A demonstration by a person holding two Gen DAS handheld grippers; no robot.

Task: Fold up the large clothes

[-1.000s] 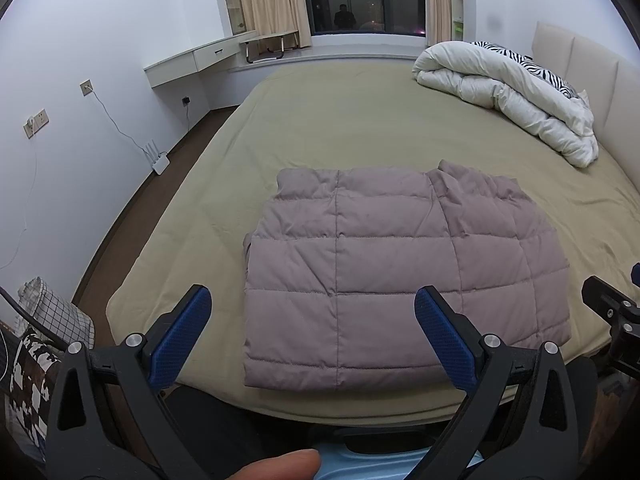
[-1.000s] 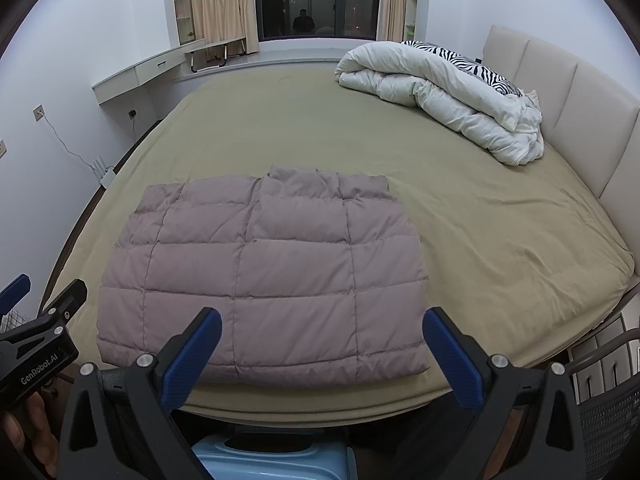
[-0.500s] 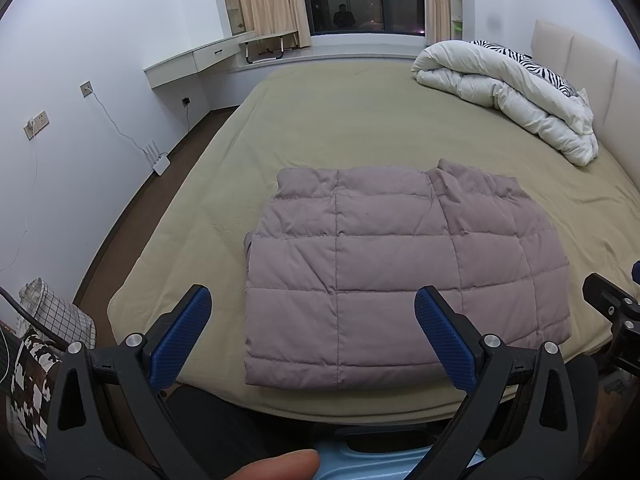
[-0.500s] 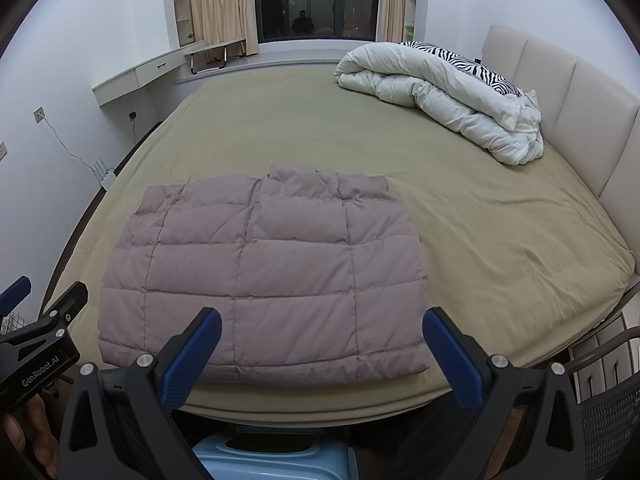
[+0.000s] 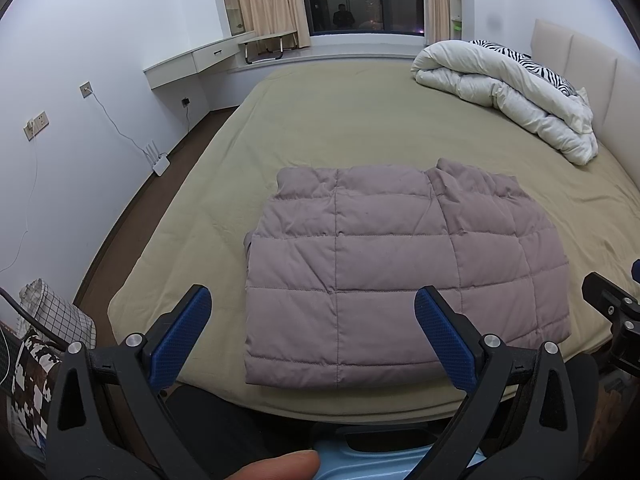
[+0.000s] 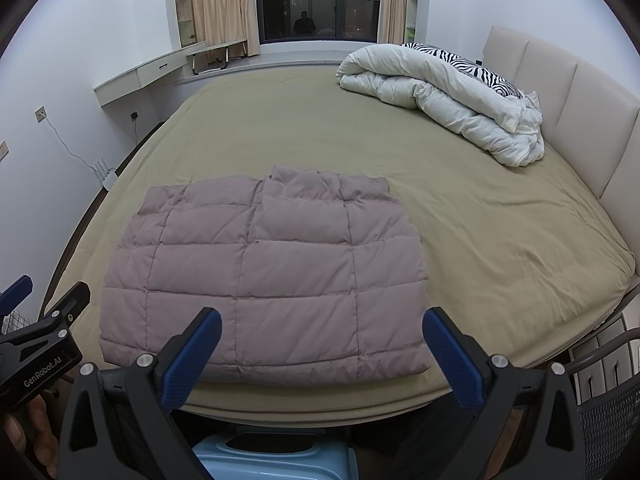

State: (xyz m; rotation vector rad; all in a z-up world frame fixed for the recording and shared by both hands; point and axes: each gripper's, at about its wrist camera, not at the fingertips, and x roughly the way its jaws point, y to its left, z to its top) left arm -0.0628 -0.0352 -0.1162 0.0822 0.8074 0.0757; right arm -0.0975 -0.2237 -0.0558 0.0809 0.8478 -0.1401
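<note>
Quilted jacket lies folded flat near the bed front edge in the left wrist view, left gripper spread empty, its handles cropped below; in the right wrist view, right gripper likewise gapes above the jacket's hem, sleeves concealed.

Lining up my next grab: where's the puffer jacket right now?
The puffer jacket lies folded flat at the near edge of the bed, ahead of both open claws, far from the white duvet by the headboard.
</note>
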